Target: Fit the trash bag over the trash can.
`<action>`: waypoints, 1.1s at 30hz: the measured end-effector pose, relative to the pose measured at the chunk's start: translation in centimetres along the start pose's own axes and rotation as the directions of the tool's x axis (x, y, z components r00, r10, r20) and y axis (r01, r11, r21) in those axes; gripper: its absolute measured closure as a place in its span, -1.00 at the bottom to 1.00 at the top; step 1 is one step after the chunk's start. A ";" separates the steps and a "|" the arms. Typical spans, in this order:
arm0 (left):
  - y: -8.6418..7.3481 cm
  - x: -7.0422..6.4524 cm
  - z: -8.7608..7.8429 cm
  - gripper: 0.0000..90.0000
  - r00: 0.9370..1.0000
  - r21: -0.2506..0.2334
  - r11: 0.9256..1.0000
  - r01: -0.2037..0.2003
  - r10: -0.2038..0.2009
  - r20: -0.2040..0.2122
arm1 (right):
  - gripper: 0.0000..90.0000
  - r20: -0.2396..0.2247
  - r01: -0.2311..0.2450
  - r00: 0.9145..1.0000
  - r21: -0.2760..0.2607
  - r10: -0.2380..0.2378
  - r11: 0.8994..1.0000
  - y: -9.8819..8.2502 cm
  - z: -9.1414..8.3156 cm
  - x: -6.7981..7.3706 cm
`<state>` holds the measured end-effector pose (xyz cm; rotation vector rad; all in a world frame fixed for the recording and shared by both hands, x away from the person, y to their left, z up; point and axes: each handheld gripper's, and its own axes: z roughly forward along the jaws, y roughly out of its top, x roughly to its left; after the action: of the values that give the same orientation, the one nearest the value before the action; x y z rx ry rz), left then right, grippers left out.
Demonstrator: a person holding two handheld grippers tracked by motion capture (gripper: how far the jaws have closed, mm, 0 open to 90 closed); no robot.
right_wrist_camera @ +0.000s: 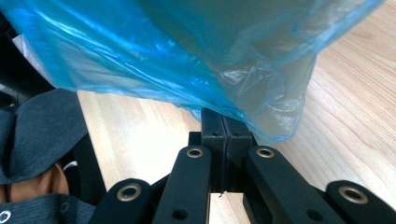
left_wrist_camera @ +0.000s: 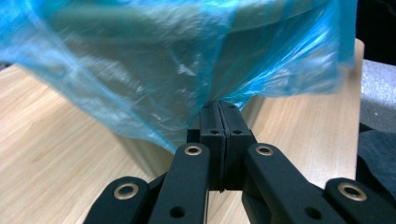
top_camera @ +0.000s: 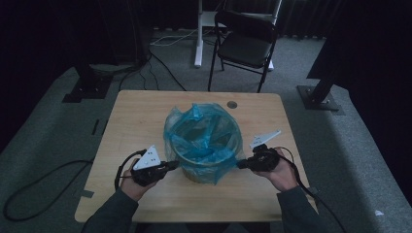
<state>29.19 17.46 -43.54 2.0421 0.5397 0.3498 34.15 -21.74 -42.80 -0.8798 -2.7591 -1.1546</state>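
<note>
Nearest the camera in the high view, a person's two forearms in dark grey sleeves come in over the near edge of the light wooden desk (top_camera: pixel 141 119). The left gripper (top_camera: pixel 171 165) and the right gripper (top_camera: pixel 241 164) face each other across the lower part of a round, pale cylindrical bin (top_camera: pixel 204 172) lined with a thin translucent blue plastic bag (top_camera: pixel 201 136). The bin stands upright near the middle of the desk, a little toward the person, and the bag's loose skirt hangs down over the outside of the bin wall.

In the left gripper view, the black fingers (left_wrist_camera: pixel 211 122) are pressed flat together with a fold of the blue plastic bag (left_wrist_camera: pixel 154 70) pinched at their tips; the bin's pale wall (left_wrist_camera: pixel 144 156) sits just behind, resting on the desk. In the right gripper view, the fingers (right_wrist_camera: pixel 233 128) are likewise closed tight, the lower hem of the bag (right_wrist_camera: pixel 261 88) caught between them, with the desk's wood grain running beyond and a dark sleeve at the left edge.

Farther off, the bag's crumpled mouth opens upward over the bin's rim. Behind the desk on the grey carpeted floor (top_camera: pixel 291 63) stands a black folding chair (top_camera: pixel 245 41), with cables trailing near a white post (top_camera: pixel 198 34).
</note>
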 end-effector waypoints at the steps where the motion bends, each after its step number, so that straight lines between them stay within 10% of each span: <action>1: -0.1 0.3 -0.2 0.97 1.000 -0.011 1.000 0.024 -0.024 -0.002 | 1.00 -0.001 -0.005 1.000 -0.007 0.005 1.000 -0.1 -0.1 -0.1; 9: -0.4 1.9 -2.1 0.76 0.993 -0.085 0.991 0.106 -0.110 -0.037 | 0.98 0.009 -0.024 1.000 -0.077 0.025 0.997 -0.6 -2.2 -0.6; 17: -0.2 2.1 -3.4 0.47 0.992 -0.122 0.986 0.110 -0.116 -0.044 | 0.58 -0.002 0.002 1.000 -0.172 -0.002 0.985 -0.6 -4.4 -0.3; 33: 1.5 3.3 -4.5 0.38 0.986 -0.184 0.978 0.101 -0.123 -0.112 | 0.55 0.076 0.010 0.997 -0.275 0.011 0.961 0.9 -5.5 -0.8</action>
<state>30.32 21.76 -39.95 1.8184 0.6722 0.4426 34.24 -25.27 -38.39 -0.9655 -2.6971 -1.5649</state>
